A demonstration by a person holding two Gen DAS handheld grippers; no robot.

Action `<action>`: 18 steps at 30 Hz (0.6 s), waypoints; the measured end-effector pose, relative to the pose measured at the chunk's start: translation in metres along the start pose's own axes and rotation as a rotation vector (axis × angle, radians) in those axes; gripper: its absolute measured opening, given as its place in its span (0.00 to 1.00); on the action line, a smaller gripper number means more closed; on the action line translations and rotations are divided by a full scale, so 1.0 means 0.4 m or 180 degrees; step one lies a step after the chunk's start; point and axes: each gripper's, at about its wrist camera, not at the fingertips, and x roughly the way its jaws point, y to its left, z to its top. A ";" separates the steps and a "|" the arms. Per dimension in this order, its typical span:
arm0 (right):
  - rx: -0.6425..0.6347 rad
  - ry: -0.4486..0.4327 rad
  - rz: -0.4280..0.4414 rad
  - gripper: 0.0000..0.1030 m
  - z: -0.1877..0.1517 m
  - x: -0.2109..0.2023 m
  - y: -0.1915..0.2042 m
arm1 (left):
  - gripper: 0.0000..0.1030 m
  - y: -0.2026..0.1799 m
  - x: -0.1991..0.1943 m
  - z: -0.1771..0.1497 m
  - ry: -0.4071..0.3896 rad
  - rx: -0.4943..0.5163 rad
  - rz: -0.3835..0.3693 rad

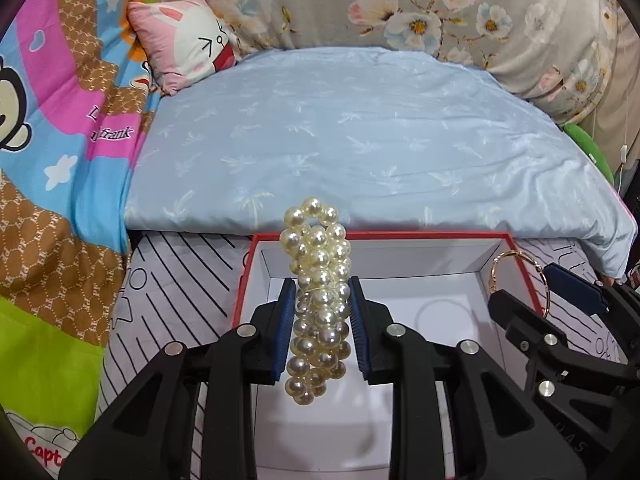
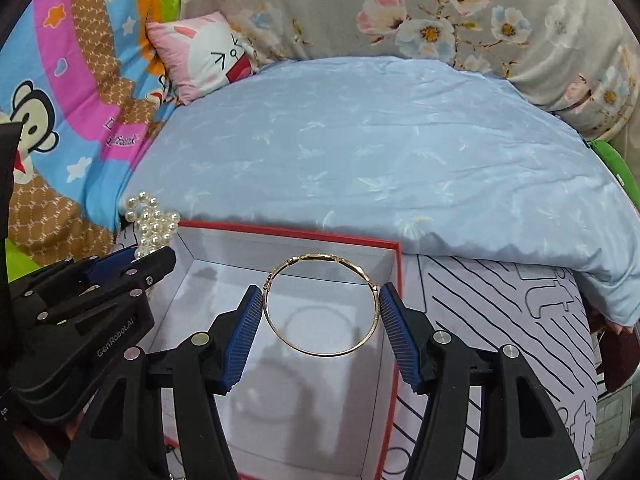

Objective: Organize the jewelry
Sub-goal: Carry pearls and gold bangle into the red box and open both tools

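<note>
Pearls, a bunched pearl bracelet (image 1: 318,300), sit pinched between the blue ribbed fingers (image 1: 285,328) of the left gripper (image 1: 320,332), the strands standing upright and spilling both above and below the pads. Directly beneath and ahead of those fingers lies an open red box (image 1: 440,235) with a white inside, and the pearls hang over its left half without touching the floor of it.

Off to the right of that gripper, the right gripper (image 2: 322,328) holds a thin gold bangle (image 2: 322,304) across its width, each blue finger (image 2: 244,332) pressed against an opposite side of the ring, so the fingers stand fairly wide apart. The bangle floats level over the same box (image 2: 288,232), casting a round shadow on the white bottom below it.

Beyond the box's far rim, ahead of both pairs of fingers, a pale blue quilt (image 1: 360,140) covers the bed. A pink cartoon cushion (image 1: 184,44) leans at the far left, with a flowered grey blanket (image 1: 440,12) behind.
</note>
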 end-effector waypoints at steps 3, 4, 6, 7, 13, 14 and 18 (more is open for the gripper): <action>-0.0011 0.0055 -0.0016 0.57 0.006 0.025 0.003 | 0.25 -0.007 0.025 0.003 0.0044 0.0036 0.0009; -0.0015 0.0074 -0.0019 0.57 0.006 0.030 0.003 | 0.25 -0.008 0.032 0.004 0.0060 0.0050 0.0011; -0.0013 0.0117 -0.0010 0.58 0.009 0.045 0.005 | 0.25 -0.009 0.047 0.003 0.0104 0.0047 -0.0002; -0.0017 0.0128 -0.0022 0.58 0.008 0.049 0.006 | 0.25 -0.008 0.051 0.003 0.0118 0.0037 0.0000; -0.0013 0.0180 -0.0075 0.58 0.001 0.078 0.002 | 0.26 -0.005 0.076 0.003 0.0173 0.0032 0.0009; -0.0006 0.0181 -0.0082 0.58 0.000 0.080 -0.001 | 0.26 -0.005 0.076 0.004 0.0156 0.0038 0.0014; 0.0053 0.0177 -0.0080 0.58 -0.002 0.086 -0.012 | 0.27 -0.006 0.073 0.014 0.0117 0.0054 0.0029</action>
